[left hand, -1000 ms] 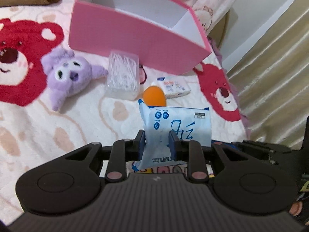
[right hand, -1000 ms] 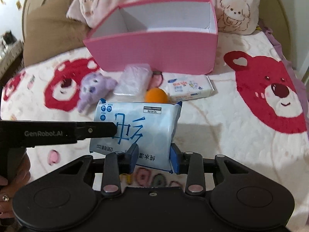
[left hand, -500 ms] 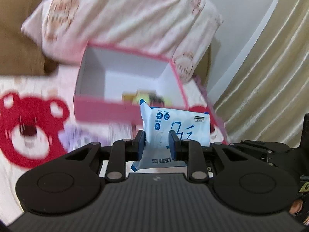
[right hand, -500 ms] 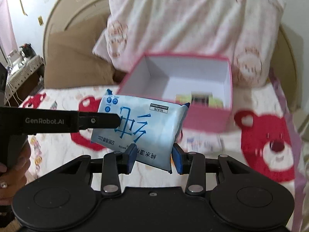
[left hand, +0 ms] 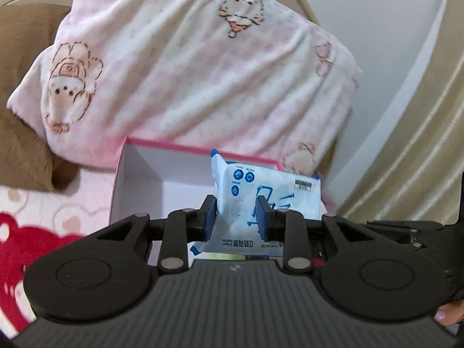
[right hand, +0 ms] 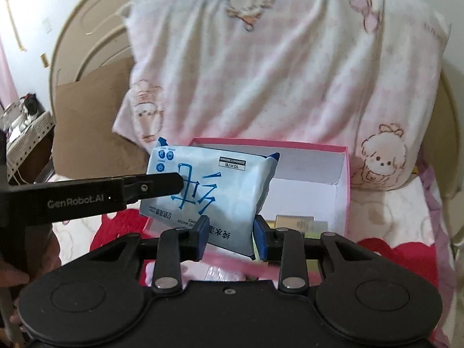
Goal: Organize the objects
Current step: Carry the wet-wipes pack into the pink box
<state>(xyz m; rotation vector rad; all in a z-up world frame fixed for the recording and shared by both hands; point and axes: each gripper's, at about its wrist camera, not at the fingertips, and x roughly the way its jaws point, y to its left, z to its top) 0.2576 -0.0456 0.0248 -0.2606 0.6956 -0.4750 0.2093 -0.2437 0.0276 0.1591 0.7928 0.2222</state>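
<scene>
A pale blue wet-wipes pack (left hand: 269, 194) (right hand: 214, 191) is held in the air by both grippers over the open pink box (left hand: 162, 148) (right hand: 345, 179). My left gripper (left hand: 236, 217) is shut on one edge of the pack; its finger also shows from the side in the right wrist view (right hand: 150, 187). My right gripper (right hand: 230, 236) is shut on the pack's lower edge. The box has white inner walls, and small gold and yellow packages (right hand: 298, 223) lie on its floor.
A pink-and-white pillow with cartoon animals (left hand: 188, 66) (right hand: 275, 66) leans behind the box. A brown cushion (left hand: 20, 133) lies at left. The bed cover has red bear prints (right hand: 403, 258). A beige curtain (left hand: 411, 133) hangs at right.
Both grippers have lifted the wipes pack off the bed and carried it forward, from in front of the box to above its open top. The toys on the bed have dropped out of view.
</scene>
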